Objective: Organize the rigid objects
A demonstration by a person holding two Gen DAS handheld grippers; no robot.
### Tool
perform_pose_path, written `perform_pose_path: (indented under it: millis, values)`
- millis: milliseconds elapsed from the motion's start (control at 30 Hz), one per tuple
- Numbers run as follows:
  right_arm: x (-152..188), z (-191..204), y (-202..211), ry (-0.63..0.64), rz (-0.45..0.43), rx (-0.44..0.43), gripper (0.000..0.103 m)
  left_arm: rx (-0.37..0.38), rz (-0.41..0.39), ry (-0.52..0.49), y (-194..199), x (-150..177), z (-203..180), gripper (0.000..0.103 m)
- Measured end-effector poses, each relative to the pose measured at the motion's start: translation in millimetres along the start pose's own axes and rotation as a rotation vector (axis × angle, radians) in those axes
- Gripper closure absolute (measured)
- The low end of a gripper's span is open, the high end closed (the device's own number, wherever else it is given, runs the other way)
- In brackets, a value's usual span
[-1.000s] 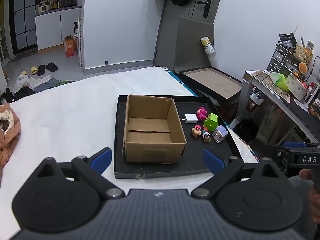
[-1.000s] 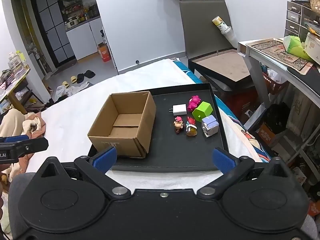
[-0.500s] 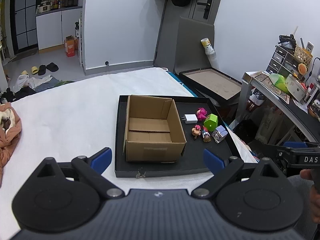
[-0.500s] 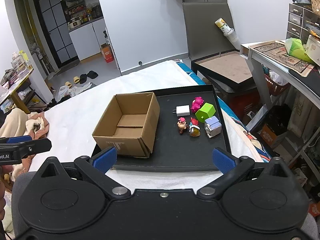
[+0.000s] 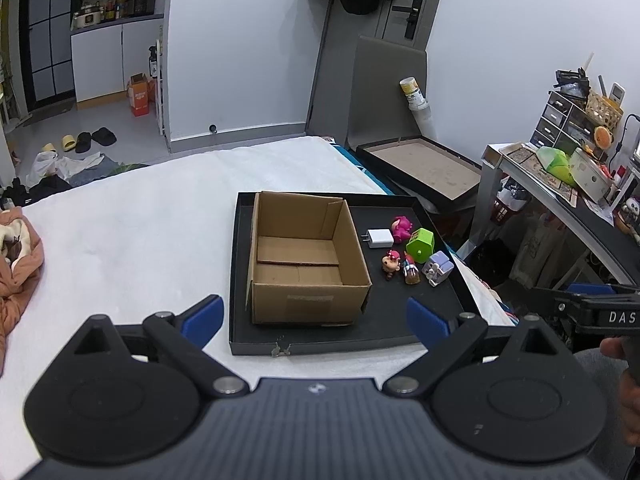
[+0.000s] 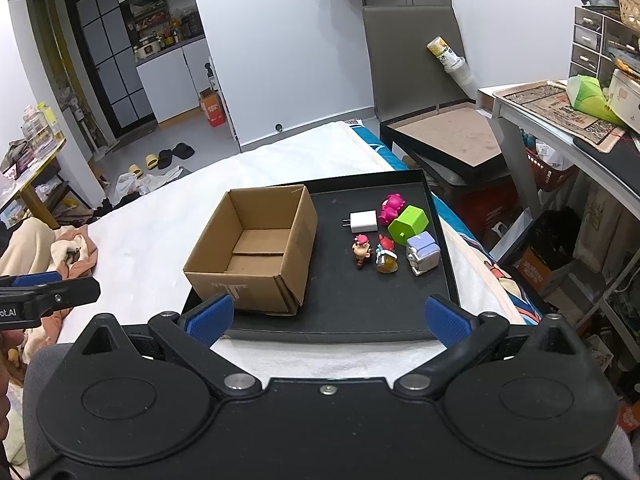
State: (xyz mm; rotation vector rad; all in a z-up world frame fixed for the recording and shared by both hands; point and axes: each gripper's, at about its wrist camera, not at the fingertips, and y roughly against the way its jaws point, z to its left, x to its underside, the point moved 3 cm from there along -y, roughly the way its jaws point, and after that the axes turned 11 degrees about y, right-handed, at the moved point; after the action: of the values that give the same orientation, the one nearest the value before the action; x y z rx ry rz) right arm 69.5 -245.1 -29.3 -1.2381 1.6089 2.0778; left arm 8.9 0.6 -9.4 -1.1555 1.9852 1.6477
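Both grippers hang back from the work, jaws spread wide and holding nothing, which fits a start: no toy has yet gone in. The left gripper (image 5: 314, 316) faces the box (image 5: 306, 256) almost square on, straight ahead of its tips. The right gripper (image 6: 328, 316) has the box ahead and to its left and the toys ahead and slightly to its right, so it looks the handier one for picking.

The box is plain brown corrugated card, open-topped, empty, its flaps folded flat on the floor inside. It stands on the left part of a shallow black tray (image 6: 360, 332) with a low rim, which rests on a white padded surface.

The toys sit in a tight cluster beside the box, apart from it: a white charger (image 6: 364, 221), smooth and blocky with prongs toward the box; a pink figure (image 6: 392, 205); a green cube (image 6: 409, 222), tilted; a lilac cube (image 6: 422, 252); and two small figurines (image 6: 362, 250), seemingly hard plastic, though too small to be sure.
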Motion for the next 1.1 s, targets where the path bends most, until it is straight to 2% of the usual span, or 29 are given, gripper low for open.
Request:
perform_pose_path:
  millis: [1100]
  values:
    - [0.1, -5.1, 2.1, -0.003, -0.012, -0.002, 0.000, 0.009, -0.003, -0.006, 1.6, 2.0, -4.7, 0.006]
